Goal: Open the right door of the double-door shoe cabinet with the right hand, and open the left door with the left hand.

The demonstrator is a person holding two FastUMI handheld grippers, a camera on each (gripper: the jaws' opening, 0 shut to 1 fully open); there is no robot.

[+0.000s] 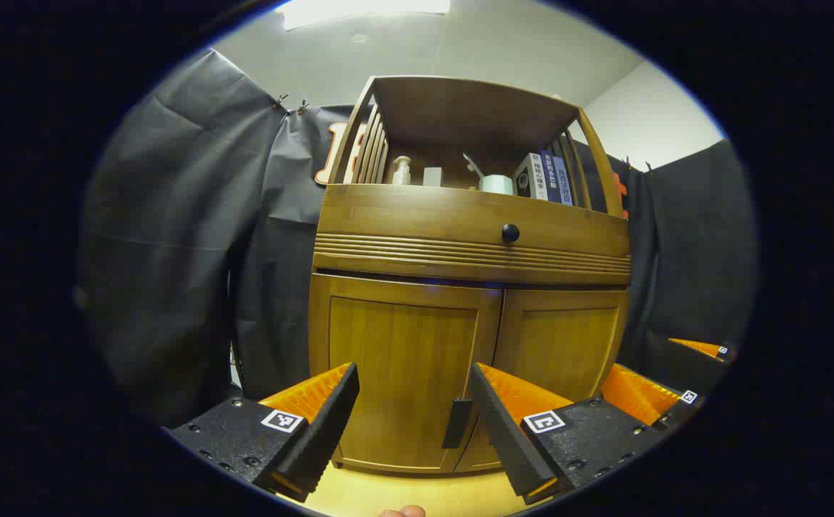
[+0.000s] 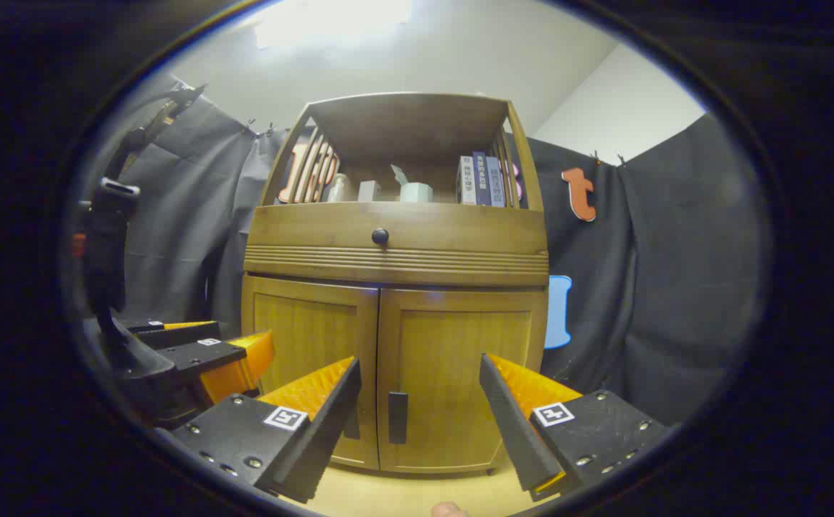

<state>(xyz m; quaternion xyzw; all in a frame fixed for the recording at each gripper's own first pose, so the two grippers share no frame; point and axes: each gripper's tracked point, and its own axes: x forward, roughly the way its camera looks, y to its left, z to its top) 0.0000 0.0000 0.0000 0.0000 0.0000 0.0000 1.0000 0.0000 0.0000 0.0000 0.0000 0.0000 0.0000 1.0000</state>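
Brown wooden double-door shoe cabinet (image 2: 395, 316), both doors closed. Left tool (image 1: 411, 424) and right tool (image 2: 417, 420) — fingers spread apart, holding nothing — face it. Right tool's finger partly hides the left door's dark handle (image 2: 352, 428); right door's handle (image 2: 397, 417) visible.

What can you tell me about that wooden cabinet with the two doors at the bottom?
The shoe cabinet looks like brown varnished wood and stands upright on a pale floor before black cloth. Its open top shelf has slatted sides and holds books and small containers. Below is a ribbed drawer with a dark round knob. The left door and right door are both shut, each with a dark vertical handle near the middle seam. Nothing touches it; both tongs are open, short of it.
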